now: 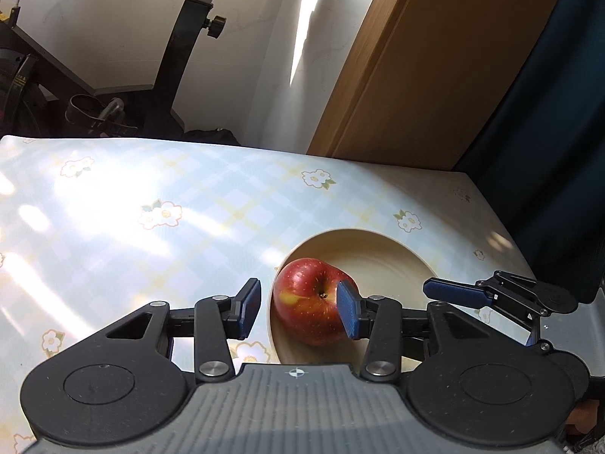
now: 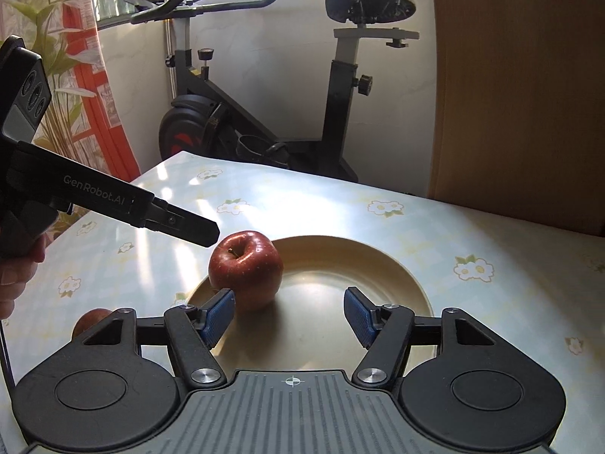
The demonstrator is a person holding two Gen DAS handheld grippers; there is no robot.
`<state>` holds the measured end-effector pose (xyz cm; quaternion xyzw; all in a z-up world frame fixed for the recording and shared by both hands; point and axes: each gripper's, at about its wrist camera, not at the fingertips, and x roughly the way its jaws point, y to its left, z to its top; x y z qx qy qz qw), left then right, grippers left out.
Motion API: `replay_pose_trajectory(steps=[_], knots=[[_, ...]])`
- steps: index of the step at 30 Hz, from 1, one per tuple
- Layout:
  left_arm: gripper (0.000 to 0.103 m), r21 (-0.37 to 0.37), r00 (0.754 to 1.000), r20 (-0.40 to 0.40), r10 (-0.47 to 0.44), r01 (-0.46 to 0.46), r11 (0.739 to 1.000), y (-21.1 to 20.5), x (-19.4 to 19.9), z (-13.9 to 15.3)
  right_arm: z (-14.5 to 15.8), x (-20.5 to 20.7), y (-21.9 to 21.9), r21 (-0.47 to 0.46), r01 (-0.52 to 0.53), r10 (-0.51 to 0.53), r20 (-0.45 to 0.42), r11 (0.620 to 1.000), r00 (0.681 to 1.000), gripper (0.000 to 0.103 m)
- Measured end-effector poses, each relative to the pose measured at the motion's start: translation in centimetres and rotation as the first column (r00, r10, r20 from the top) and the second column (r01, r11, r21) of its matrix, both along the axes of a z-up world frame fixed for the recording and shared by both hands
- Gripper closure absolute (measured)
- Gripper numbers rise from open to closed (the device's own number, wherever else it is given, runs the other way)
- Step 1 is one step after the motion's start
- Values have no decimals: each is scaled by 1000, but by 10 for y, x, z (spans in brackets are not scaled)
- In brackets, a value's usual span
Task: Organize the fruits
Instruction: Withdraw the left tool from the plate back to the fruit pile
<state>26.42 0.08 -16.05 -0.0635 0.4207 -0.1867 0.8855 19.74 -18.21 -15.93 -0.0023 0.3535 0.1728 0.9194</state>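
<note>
A red apple [image 1: 308, 300] [image 2: 245, 268] rests on the left part of a cream plate [image 1: 382, 257] [image 2: 378, 265] on the flowered tablecloth. My left gripper [image 1: 298, 312] is open, its jaws standing either side of the apple, slightly above it. It shows in the right wrist view [image 2: 196, 229] just left of the apple. My right gripper [image 2: 289, 316] is open and empty above the plate's near part, to the right of the apple; it also shows in the left wrist view [image 1: 453, 291]. A second reddish fruit [image 2: 89, 319] lies on the table left of the plate, partly hidden.
An exercise bike [image 2: 264, 113] stands beyond the table's far edge. A wooden panel [image 2: 510, 94] rises at the right behind the table. A dark blue chair back [image 1: 548, 132] is beside the table's right edge. A curtain [image 2: 68, 75] hangs at the left.
</note>
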Motion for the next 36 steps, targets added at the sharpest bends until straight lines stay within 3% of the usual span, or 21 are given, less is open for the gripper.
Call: replay_pose_trajectory(steps=[9, 16, 36], knots=[[56, 84, 983, 127, 133, -144, 986, 17, -61, 19, -7, -66, -41, 17, 118, -119, 58, 993, 991, 43], [56, 123, 966, 179, 184, -208, 970, 16, -97, 22, -19, -97, -62, 32, 197, -199, 48, 980, 979, 43], [56, 112, 984, 114, 137, -150, 982, 10, -154, 7, -14, -142, -54, 68, 172, -172, -9, 983, 985, 49]])
